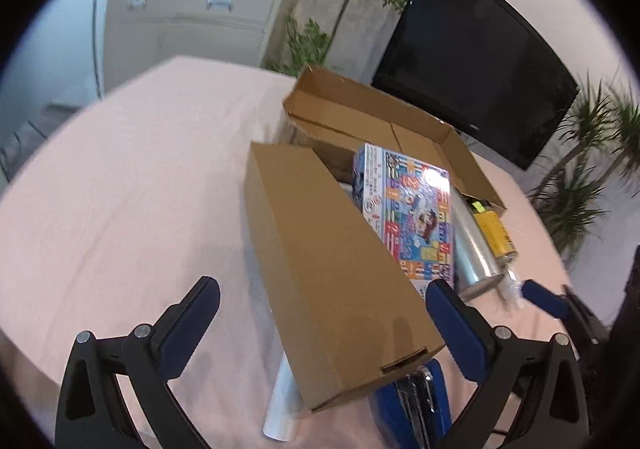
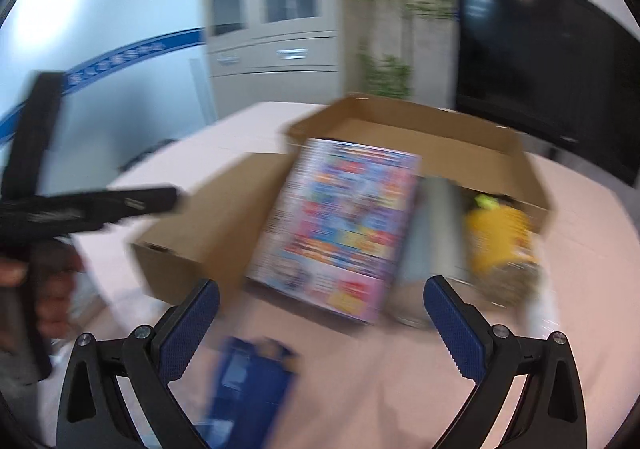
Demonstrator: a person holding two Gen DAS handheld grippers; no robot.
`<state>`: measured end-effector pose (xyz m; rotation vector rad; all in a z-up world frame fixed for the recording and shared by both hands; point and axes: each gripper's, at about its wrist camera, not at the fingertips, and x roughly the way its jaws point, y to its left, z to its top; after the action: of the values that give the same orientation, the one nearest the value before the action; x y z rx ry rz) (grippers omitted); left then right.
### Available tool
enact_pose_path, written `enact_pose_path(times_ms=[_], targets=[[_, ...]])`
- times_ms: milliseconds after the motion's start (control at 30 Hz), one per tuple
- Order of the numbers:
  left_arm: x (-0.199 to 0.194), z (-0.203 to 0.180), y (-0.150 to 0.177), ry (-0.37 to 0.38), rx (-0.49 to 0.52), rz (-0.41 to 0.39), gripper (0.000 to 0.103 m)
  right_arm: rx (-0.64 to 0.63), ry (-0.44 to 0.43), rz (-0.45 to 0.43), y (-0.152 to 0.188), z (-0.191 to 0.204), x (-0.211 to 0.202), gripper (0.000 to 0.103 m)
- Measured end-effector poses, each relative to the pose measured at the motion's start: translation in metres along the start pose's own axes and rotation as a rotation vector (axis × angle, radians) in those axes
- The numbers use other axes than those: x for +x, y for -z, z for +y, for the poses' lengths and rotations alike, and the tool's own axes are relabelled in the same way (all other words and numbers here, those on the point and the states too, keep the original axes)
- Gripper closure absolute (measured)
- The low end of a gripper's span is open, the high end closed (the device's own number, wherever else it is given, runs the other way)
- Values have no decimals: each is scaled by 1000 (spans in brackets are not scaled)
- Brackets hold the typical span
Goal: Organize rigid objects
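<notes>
Lying on the pink tablecloth (image 1: pixel 120 177): translucent plastic roll (image 1: pixel 284 405), brown cardboard box (image 1: pixel 332 269) holding colourful printed carton (image 1: pixel 412 213), silver cylinder (image 1: pixel 476 245), yellow can (image 1: pixel 494 229). Left gripper (image 1: pixel 320 325) and right gripper (image 2: pixel 320 325) gape, empty. Risk: protruding carton snags a reaching finger, tipping contents out.

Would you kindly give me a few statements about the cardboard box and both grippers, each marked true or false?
1. The cardboard box lies open on its side. True.
2. The colourful printed box lies outside the cardboard box, on the bare table. False: it rests inside the box.
3. The left gripper is open and holds nothing. True.
4. The right gripper is clamped on the yellow can. False: it is open and empty.
5. A silver cylinder lies between the printed box and the yellow can. True.
</notes>
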<state>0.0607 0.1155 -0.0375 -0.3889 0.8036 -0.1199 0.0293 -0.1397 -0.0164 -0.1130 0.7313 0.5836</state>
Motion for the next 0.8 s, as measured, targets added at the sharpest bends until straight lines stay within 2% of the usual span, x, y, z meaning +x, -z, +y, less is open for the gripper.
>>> enact_pose_path(times_ms=[33, 100, 167, 233, 333, 467, 500, 533, 600, 700, 733, 800], targets=[[5, 6, -1, 32, -18, 24, 1, -2, -59, 15, -7, 9, 6, 0], [23, 19, -4, 124, -73, 95, 1, -7, -123, 52, -18, 25, 18, 0], [35, 25, -5, 194, -115, 144, 3, -5, -165, 79, -26, 41, 30, 0], [44, 24, -6, 262, -123, 183, 10, -1, -189, 111, -34, 54, 43, 1], [46, 14, -6, 246, -65, 193, 10, -11, -164, 143, -42, 70, 60, 1], [41, 22, -9, 309, -97, 191, 10, 21, -174, 179, -44, 75, 73, 2], [39, 22, -9, 321, -99, 184, 10, 22, -166, 182, -45, 73, 79, 7], [38, 22, -8, 326, -101, 181, 10, 30, -169, 187, -46, 72, 80, 19], [37, 24, -7, 333, -113, 179, 10, 42, -191, 216, -44, 69, 87, 27], [36, 21, -8, 332, -98, 167, 10, 9, -173, 216, -45, 68, 85, 21], [34, 18, -8, 343, -92, 160, 11, -2, -176, 212, -45, 68, 84, 13], [27, 12, -11, 396, -75, 149, 11, -28, -170, 195, -44, 72, 77, 3]])
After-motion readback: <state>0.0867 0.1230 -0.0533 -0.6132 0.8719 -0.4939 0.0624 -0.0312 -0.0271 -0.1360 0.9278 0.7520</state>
